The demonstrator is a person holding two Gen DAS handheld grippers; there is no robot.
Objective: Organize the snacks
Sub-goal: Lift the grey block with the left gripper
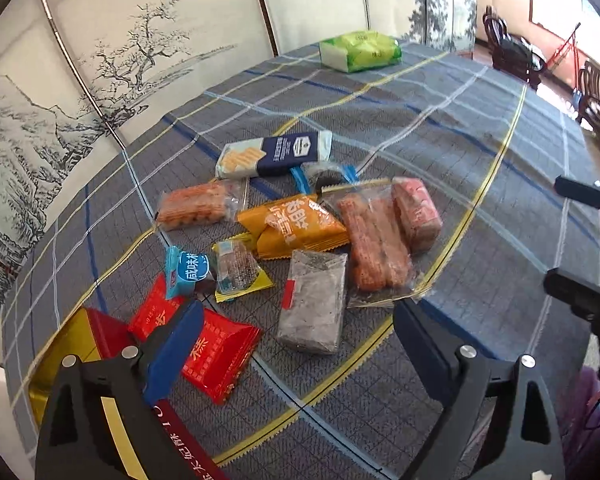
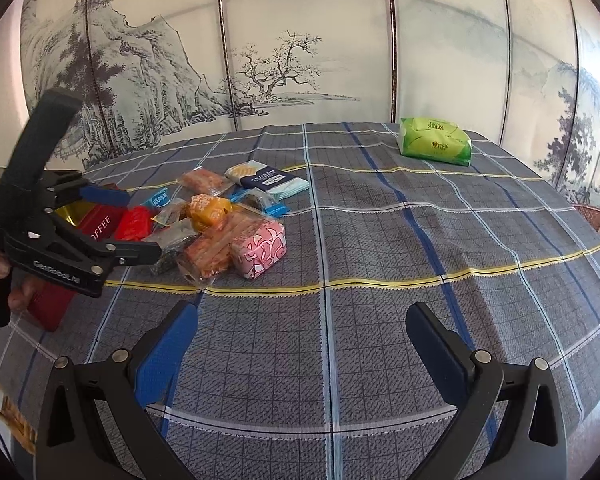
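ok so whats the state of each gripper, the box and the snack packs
left gripper: open, holding nothing
right gripper: open, holding nothing
red coffee box: open, gold lining showing
red packet: sealed, lying flat
grey packet: sealed, flat
green tissue pack: apart from the pile

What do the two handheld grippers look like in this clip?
Both are black plastic frames with silver rivets. The left gripper and right gripper each carry one blue pad and one dark pad. White lettering runs along the left one's side in the right wrist view. No sleeves or cables are clearly visible.
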